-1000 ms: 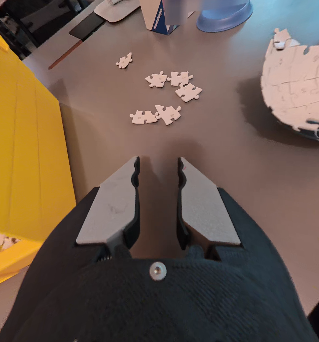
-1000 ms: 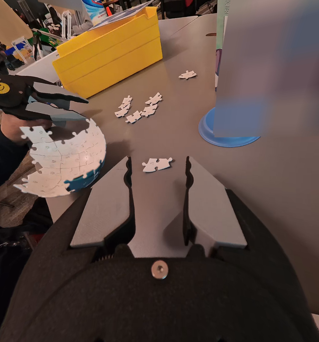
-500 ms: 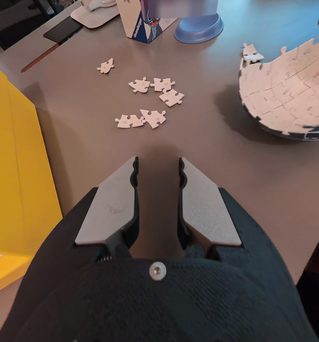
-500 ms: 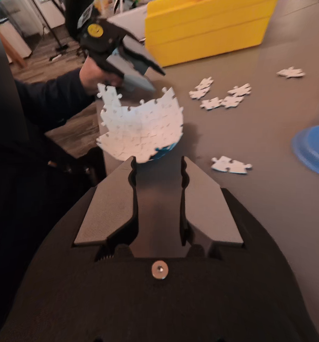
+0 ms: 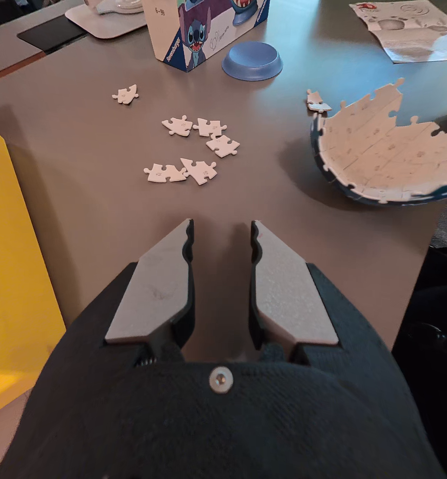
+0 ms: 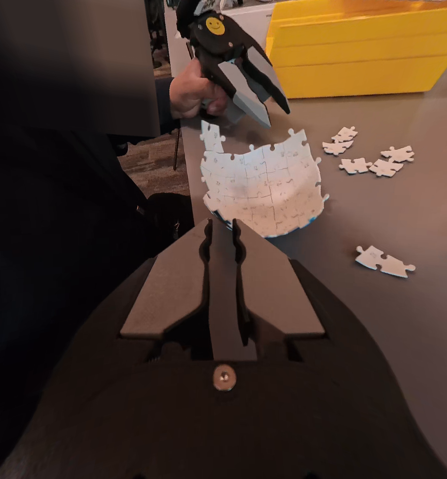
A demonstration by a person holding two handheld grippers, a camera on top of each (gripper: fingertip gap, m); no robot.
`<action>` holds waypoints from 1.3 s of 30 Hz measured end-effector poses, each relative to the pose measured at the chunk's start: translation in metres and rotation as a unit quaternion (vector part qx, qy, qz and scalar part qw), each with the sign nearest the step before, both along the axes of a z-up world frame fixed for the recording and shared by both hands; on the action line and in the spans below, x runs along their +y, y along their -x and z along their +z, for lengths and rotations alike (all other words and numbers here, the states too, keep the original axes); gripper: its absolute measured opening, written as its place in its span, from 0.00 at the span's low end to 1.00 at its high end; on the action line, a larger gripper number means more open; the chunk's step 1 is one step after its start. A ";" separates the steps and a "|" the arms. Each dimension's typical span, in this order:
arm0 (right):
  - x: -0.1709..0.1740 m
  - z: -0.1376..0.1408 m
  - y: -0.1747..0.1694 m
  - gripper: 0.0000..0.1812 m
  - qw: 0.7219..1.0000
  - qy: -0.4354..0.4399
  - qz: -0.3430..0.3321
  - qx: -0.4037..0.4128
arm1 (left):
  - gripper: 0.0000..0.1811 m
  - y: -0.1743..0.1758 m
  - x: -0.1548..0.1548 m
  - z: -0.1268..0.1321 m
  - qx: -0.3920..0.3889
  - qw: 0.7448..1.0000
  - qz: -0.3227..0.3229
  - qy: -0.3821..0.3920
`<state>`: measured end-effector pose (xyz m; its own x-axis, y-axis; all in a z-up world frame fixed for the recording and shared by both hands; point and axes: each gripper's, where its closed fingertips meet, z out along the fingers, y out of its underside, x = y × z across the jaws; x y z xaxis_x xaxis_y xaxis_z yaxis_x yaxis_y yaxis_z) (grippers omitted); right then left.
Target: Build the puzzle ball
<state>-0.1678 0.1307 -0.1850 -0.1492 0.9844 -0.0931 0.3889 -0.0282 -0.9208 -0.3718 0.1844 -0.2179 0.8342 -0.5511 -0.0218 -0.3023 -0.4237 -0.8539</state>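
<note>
Hovering empty and parted, your left gripper (image 5: 221, 225) holds; your right gripper (image 6: 220, 224) has narrowed, nearing the half-built ball (image 6: 262, 189) at the tabletop's edge.

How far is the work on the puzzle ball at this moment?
Done: roughly the lower part of the ball stands as an open shell on the table. In hand: nothing; the left gripper and right gripper are both open and empty, the right one close to the shell's rim. Left: the loose pieces, a joined pair, and the blue stand, not yet used.
</note>
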 end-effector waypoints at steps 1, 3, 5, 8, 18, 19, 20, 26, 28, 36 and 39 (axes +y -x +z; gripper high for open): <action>0.000 -0.003 0.002 0.08 1.000 0.002 -0.001 -0.006 | 0.23 0.000 0.000 0.001 -0.003 1.000 0.000 -0.001; 0.000 -0.007 0.004 0.10 1.000 0.011 0.002 -0.009 | 0.23 0.000 -0.001 0.002 -0.007 1.000 -0.002 -0.001; -0.001 -0.009 0.007 0.10 1.000 0.022 0.005 -0.008 | 0.23 0.000 -0.001 0.002 -0.011 1.000 -0.002 -0.001; -0.004 -0.007 0.009 0.09 1.000 0.025 0.008 -0.002 | 0.23 0.000 -0.001 0.003 -0.016 1.000 -0.002 0.000; -0.016 -0.009 0.019 0.10 0.999 0.034 0.022 -0.008 | 0.23 0.000 -0.001 0.003 -0.014 1.000 -0.003 -0.001; -0.018 -0.009 0.020 0.11 0.999 0.037 0.025 -0.008 | 0.23 0.000 -0.001 0.003 -0.015 1.000 -0.003 -0.001; -0.020 -0.009 0.021 0.11 0.999 0.038 0.028 -0.009 | 0.23 0.000 -0.001 0.003 -0.015 1.000 -0.003 -0.002; -0.027 -0.001 0.020 0.11 0.999 0.022 0.026 -0.009 | 0.23 0.001 -0.001 0.004 -0.026 1.000 -0.004 0.001; -0.028 0.004 0.017 0.12 1.000 0.014 0.025 -0.005 | 0.23 0.001 -0.002 0.005 -0.033 0.999 -0.003 0.002; 0.023 0.011 -0.015 0.14 0.997 -0.015 -0.070 -0.021 | 0.24 0.000 -0.012 0.010 -0.089 0.996 -0.021 0.023; 0.066 0.002 -0.033 0.22 0.988 0.011 -0.143 -0.056 | 0.20 -0.017 -0.027 0.029 -0.177 0.982 -0.068 0.015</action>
<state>-0.1349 0.1965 -0.1832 0.1471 0.9824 -0.1148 0.4614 -0.1708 -0.8706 -0.3549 0.1575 -0.1888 0.7048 -0.6547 0.2731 -0.0451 -0.4256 -0.9038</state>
